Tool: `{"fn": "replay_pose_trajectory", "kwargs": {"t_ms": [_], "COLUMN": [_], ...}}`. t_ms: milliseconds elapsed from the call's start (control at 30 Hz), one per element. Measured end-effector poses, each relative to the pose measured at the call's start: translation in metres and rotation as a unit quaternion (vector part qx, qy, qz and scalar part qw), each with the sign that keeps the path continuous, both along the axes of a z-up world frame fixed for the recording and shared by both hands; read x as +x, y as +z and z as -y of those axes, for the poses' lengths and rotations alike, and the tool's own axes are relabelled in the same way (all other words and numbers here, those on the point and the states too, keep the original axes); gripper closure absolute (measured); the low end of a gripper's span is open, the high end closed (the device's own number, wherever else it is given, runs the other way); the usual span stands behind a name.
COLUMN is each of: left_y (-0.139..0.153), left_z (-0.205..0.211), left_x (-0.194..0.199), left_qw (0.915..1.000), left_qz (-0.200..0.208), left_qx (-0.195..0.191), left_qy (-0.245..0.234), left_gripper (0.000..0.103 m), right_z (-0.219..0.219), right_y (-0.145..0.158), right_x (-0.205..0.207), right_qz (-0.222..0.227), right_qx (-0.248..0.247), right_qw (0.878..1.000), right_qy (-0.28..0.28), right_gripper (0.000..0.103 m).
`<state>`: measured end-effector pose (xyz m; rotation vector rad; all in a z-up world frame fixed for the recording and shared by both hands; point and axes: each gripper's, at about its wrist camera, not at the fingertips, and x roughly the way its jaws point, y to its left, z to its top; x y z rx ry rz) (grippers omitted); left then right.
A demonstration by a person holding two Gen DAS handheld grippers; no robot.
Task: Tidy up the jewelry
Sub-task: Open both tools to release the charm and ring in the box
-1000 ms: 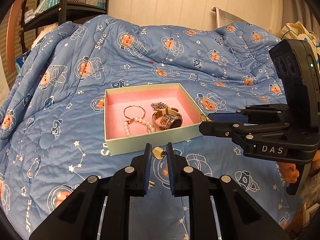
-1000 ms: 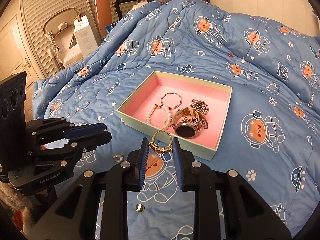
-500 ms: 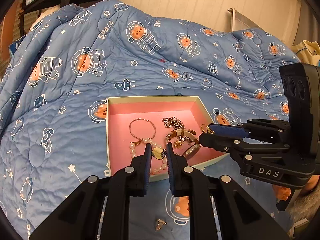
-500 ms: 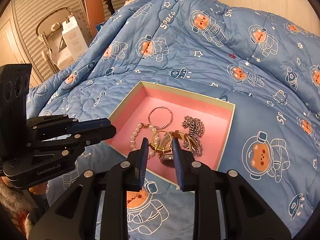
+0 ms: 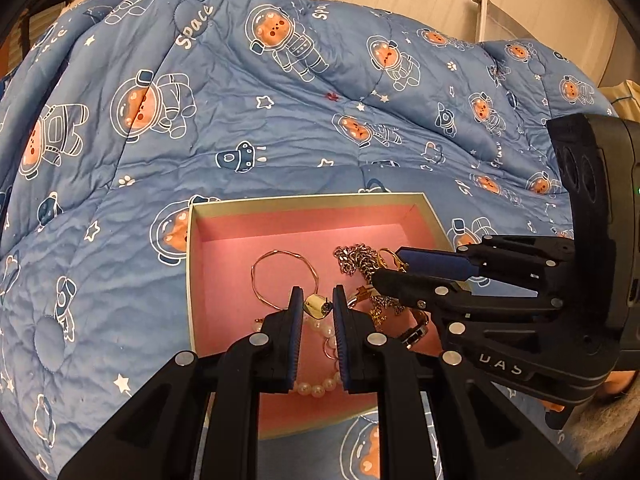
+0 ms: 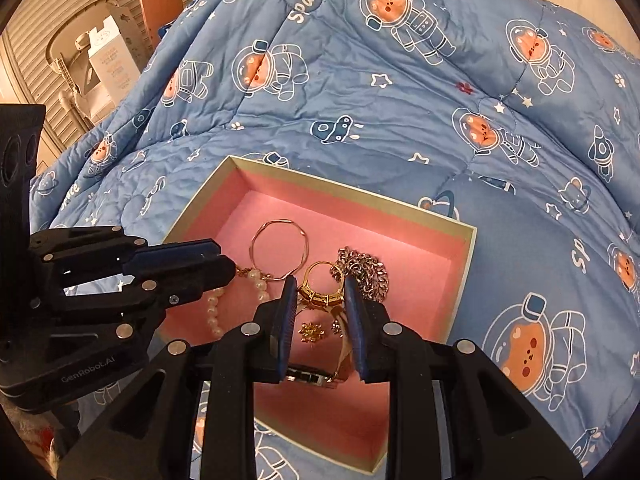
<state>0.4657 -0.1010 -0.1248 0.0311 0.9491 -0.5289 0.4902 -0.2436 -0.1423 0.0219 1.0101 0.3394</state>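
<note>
Grippers over the pink box (image 5: pixel 248 210): our left gripper (image 5: pixel 316 307) pinches what looks like a small gold earring (image 5: pixel 315 306), our right gripper (image 6: pixel 321 294) clamps a gold ring (image 6: pixel 320 288), both above the box's near edge.

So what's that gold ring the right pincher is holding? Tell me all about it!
The gold ring looks like shiny yellow metal, a thin round band with a thicker, ridged part at the bottom. It stands upright, hoop facing the camera, clamped between the blue pads of the right gripper. It hangs above the pink box, over the jewelry inside, and seems to touch only the pads.
</note>
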Motion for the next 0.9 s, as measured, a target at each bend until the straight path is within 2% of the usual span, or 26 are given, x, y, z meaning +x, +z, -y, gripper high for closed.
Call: {"fn": "replay_pose_trajectory", "kwargs": {"t_ms": [167,367,533,900], "left_y": [-0.007,-0.021,-0.027,-0.034], "left_z": [0.006,0.007,0.013,0.019], "left_x": [0.012,0.026,0.028,0.038], "left_qw": [0.9997,0.9988,0.9985,0.9978], "left_qz": [-0.023,-0.043,-0.041,-0.04], "left_qx": [-0.004,0.012,0.034,0.053], "left_qy": [0.003,0.02,0.011,0.008], "left_gripper": [0.088,0.088,0.088,0.088], "right_z": [0.008,0.006,0.005,0.002], "right_y": [-0.009,-0.018,-0.023,-0.026], "right_x": [0.018,0.028,0.036,0.048], "right_qz": [-0.027,-0.047,-0.052,-0.066], "right_qx": [0.007,-0.005,-0.02,-0.037], "right_qw": [0.999,0.999,0.998,0.996], "right_qy": [-0.021,-0.026,-0.031,-0.04], "right_gripper": [0.078,0.078,0.078,0.078]}}
